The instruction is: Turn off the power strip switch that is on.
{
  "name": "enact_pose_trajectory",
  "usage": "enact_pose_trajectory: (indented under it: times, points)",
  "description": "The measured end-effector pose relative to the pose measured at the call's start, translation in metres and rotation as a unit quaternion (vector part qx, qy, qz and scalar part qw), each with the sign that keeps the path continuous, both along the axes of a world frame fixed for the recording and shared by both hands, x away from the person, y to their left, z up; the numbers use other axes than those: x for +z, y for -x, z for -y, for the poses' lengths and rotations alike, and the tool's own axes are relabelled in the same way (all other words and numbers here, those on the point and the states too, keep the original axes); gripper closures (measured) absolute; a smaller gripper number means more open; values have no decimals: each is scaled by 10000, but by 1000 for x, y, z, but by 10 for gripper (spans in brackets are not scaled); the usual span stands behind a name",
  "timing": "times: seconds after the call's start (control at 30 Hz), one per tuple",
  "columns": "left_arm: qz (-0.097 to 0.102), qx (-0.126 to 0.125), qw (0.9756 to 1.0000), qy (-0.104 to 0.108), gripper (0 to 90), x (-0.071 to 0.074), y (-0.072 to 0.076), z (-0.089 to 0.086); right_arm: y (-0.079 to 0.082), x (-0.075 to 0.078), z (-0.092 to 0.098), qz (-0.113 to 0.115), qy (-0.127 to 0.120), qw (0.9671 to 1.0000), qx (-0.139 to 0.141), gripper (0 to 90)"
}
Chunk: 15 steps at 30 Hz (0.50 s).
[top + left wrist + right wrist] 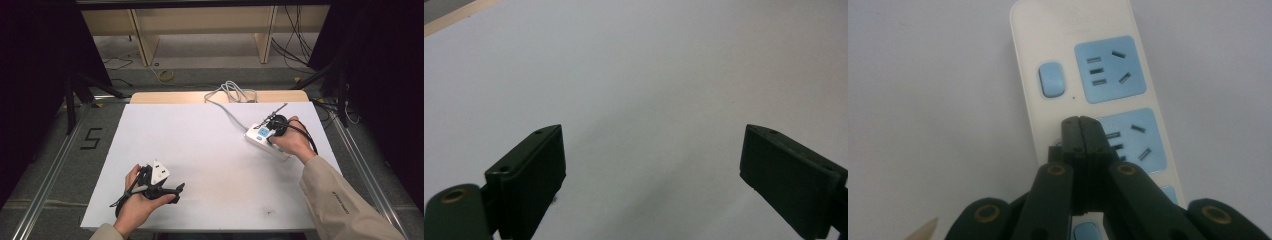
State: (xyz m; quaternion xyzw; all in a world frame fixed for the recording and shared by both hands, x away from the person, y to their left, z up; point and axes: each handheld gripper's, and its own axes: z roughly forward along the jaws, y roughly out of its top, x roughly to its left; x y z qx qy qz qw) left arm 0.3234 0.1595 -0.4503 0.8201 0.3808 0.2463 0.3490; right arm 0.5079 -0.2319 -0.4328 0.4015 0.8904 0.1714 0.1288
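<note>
Near the front left corner of the white bench [210,150], the left gripper [172,192] lies in the person's left hand [137,202], low over the surface, with a white three-cornered plate on top of it. Its jaws stand wide apart with nothing between them; in the left gripper view they frame bare bench [649,75], and a strip of wooden edge shows at the far corner. The middle of the bench is bare white. Toward the right edge, about midway between front and back, lies the power strip [265,141], white with blue sockets, set at a slant. Its grey cord [231,95] runs toward the back edge and coils there. The right hand [295,142] holds the right gripper [265,131] over the strip. In the right gripper view its jaws are pressed together, empty, with their tips at the near socket [1135,137], beside the strip's blue switch [1052,79]; whether the tips touch the strip cannot be told. A second socket [1109,67] sits beyond, clear of the gripper [1081,125].
</note>
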Motion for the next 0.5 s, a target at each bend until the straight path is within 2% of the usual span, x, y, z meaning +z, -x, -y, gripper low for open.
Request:
enact_pose_trajectory:
  times: [0.33,0.43,0.5]
  points:
    - [6,6,10000,-3,106,0,0,0,0,0,-1,-40,19,10000,-49,900]
    - [12,7,10000,-4,105,0,0,0,0,-1,-1,-84,-69,9999,-40,900]
    - [10,5,10000,-6,105,0,0,0,1,-1,-3,-45,-3,10000,-41,900]
